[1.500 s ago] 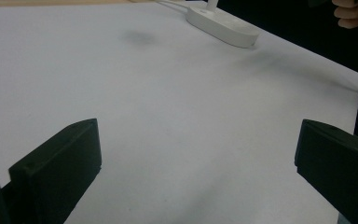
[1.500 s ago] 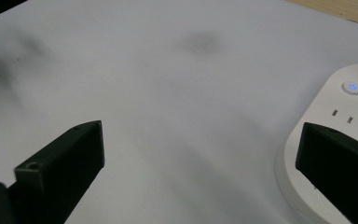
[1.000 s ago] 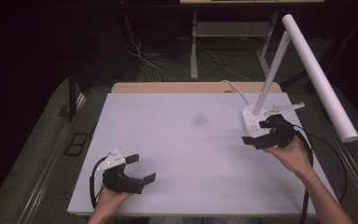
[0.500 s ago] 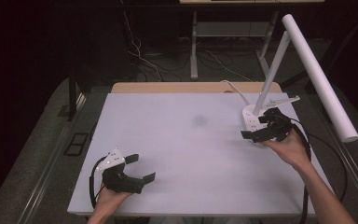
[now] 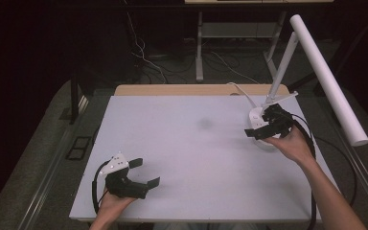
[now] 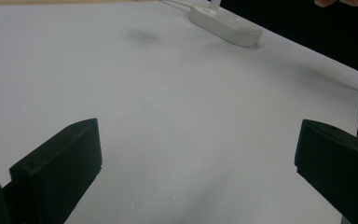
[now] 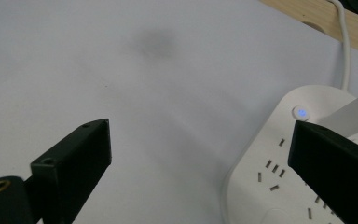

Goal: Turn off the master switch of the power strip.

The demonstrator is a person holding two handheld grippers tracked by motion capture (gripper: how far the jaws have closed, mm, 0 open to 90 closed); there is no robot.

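Jaws spread wide and empty on my right gripper (image 5: 263,128), which hovers over the smooth white lamp base (image 7: 284,186) with its slots and lit blue button (image 7: 301,112). My left gripper (image 5: 141,173), also wide open, sits well away over the matte white table (image 5: 191,158).

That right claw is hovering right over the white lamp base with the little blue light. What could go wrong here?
Two risks, both guesses. The right claw hangs open over the lamp base, with one jaw close to the blue button, so it might press it by accident. A sideways knock could also shift the base and swing the tall lamp arm, or tug its white cord.
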